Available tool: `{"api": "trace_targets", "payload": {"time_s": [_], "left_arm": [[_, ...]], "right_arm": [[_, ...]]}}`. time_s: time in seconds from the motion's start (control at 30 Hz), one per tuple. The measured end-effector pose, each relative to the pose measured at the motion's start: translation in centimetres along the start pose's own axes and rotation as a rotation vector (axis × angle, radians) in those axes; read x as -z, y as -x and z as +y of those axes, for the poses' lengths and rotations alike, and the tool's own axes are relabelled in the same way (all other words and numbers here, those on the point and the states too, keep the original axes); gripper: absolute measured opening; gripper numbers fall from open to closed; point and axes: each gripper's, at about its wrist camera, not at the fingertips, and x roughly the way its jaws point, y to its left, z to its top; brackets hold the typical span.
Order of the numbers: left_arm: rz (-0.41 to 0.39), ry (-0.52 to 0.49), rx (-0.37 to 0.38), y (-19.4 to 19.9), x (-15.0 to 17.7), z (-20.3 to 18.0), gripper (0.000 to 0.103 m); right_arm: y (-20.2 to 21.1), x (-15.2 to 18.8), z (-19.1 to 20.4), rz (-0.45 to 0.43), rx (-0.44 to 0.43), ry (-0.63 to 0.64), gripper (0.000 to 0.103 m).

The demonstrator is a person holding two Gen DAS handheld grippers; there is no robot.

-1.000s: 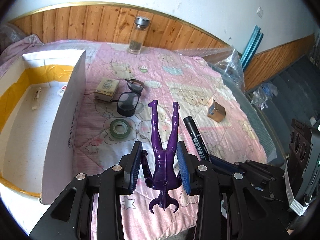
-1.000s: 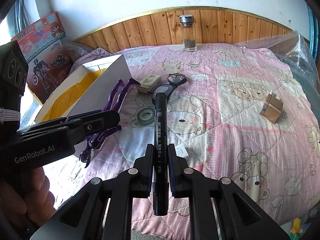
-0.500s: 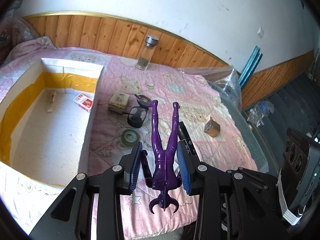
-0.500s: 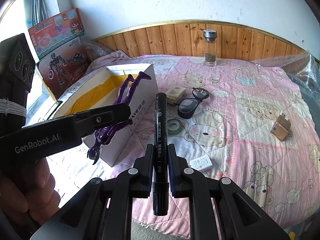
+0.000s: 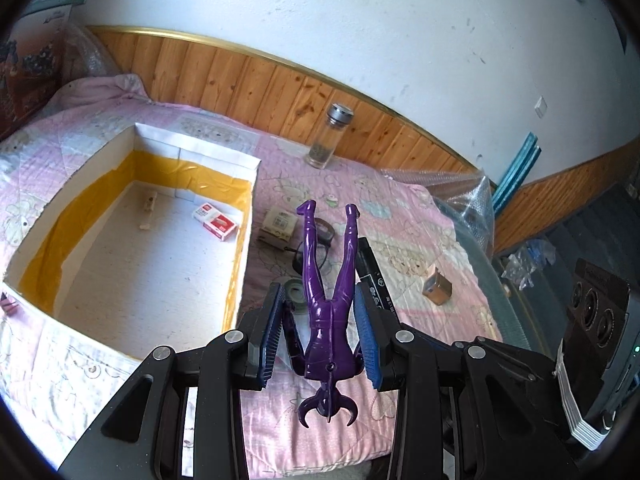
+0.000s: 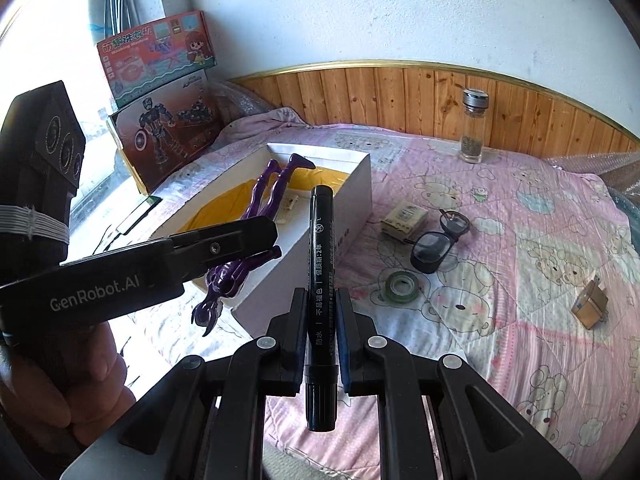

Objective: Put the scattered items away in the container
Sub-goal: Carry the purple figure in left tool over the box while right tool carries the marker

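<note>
Bright daylight is admitted from the overexposed window; edges are fisheye-bent and vignetted; focus is sharp.

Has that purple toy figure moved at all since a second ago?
Yes. The purple figure, clamped in the left gripper, has been carried toward the white box; in the right wrist view it now hangs over the box's opening.

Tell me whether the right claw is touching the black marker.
Touching. The right wrist view shows the right claw shut on the black marker, both pads pressed flat against its barrel with no gap on either side.
</note>
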Motion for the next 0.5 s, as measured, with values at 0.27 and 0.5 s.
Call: {"api": "trace_targets", "payload": {"time_s": [0.27,0.5], "left_arm": [[-0.020,0.042,-0.036,0.7,-1.2,2.3,0.036],[-0.024,0.074,-0.079,0.7,-2.3,5.0,0.036]], "right_arm": [[-1.0,-1.4,1.7,-0.001,-0.046,0.037,0.014],[-3.2,-2.9,2.6,0.020,-0.092,0.039,0.014]]}}
